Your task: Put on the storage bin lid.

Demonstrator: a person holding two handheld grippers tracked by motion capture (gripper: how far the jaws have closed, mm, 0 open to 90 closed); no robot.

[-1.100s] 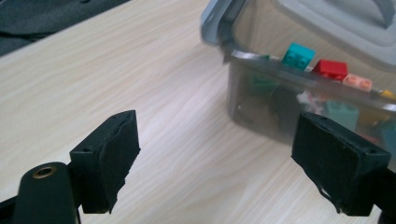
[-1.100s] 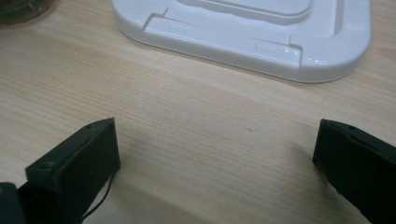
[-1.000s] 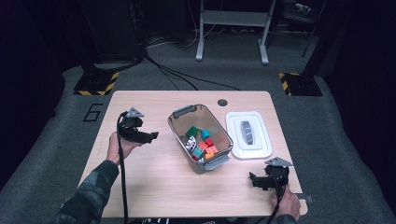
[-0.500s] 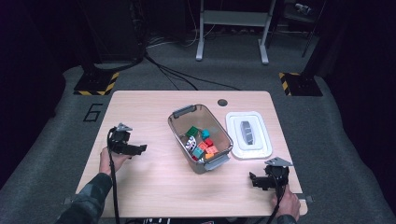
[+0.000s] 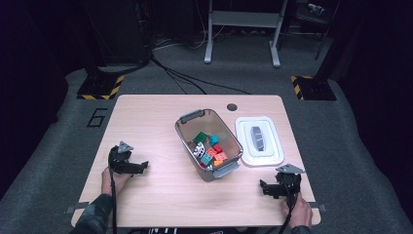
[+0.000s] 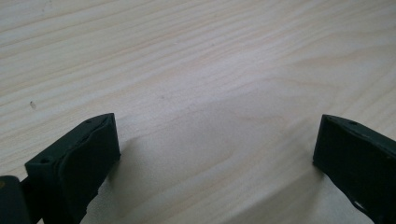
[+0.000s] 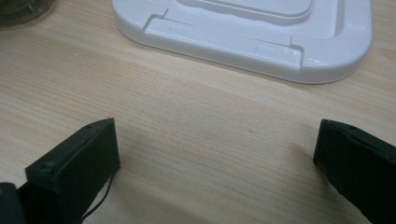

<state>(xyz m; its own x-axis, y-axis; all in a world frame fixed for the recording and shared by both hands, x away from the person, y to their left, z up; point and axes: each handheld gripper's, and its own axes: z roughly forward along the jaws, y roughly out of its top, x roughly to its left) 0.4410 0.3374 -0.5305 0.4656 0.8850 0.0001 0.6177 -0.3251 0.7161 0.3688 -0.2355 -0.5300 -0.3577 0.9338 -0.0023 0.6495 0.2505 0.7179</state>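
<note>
Stand legs point(image 5: 242, 46), floor cables point(image 5: 195, 80)

A clear grey-handled bin point(image 5: 208, 144) of coloured blocks sits mid-table, its white lid point(image 5: 258, 140) flat just beside it.

Mid table: bin point(image 5: 208, 144) of blocks blocks my straight path between sides.
Right of bin: white lid point(image 5: 258, 141) lies flat, just beside it; narrow gap.
Left half: bare table point(image 5: 146, 122), I can pass freely.
Near edge: open strip between left gripper point(image 5: 144, 166) and right gripper point(image 5: 263, 187).
</note>
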